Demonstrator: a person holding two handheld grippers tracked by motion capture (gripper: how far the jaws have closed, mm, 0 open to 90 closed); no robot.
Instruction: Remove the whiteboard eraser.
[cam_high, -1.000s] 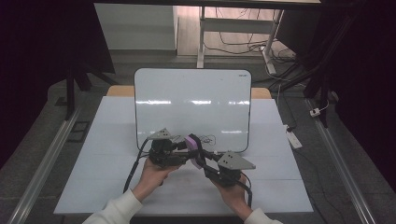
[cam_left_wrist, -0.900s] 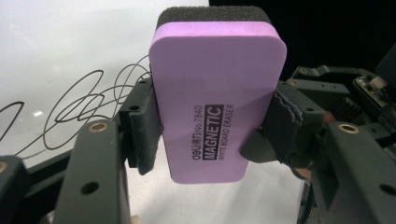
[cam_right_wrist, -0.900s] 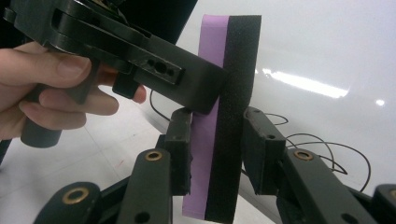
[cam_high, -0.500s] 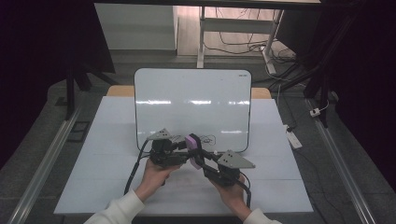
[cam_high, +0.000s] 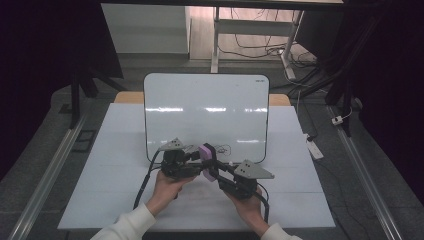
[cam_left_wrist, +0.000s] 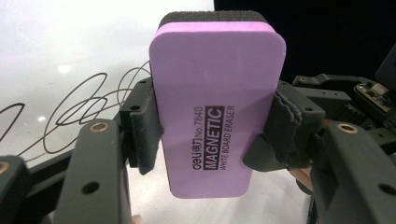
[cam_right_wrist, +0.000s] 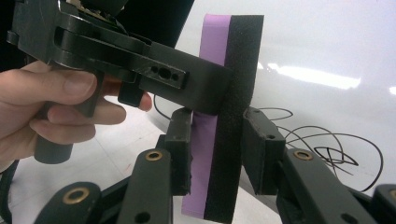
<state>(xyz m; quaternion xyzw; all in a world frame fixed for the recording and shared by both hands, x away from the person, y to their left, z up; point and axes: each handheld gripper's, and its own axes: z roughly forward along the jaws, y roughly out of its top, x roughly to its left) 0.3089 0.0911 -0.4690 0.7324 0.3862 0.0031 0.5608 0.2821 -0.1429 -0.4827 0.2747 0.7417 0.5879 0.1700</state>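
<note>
Since a second ago little has moved: your left gripper (cam_left_wrist: 210, 140) still clamps the purple eraser (cam_left_wrist: 217, 102) by its sides above the whiteboard's (cam_high: 206, 115) scribble (cam_right_wrist: 327, 140), while your right gripper's (cam_right_wrist: 217, 154) fingers bracket its faces, seemingly not yet pinching, so the handover looks unfinished.

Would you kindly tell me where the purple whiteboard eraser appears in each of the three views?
High view: purple whiteboard eraser low centre, between both grippers.
Left gripper view: eraser centre, label facing camera.
Right gripper view: eraser centre, edge-on.
Shared landmark: the black scribble on the whiteboard.
</note>
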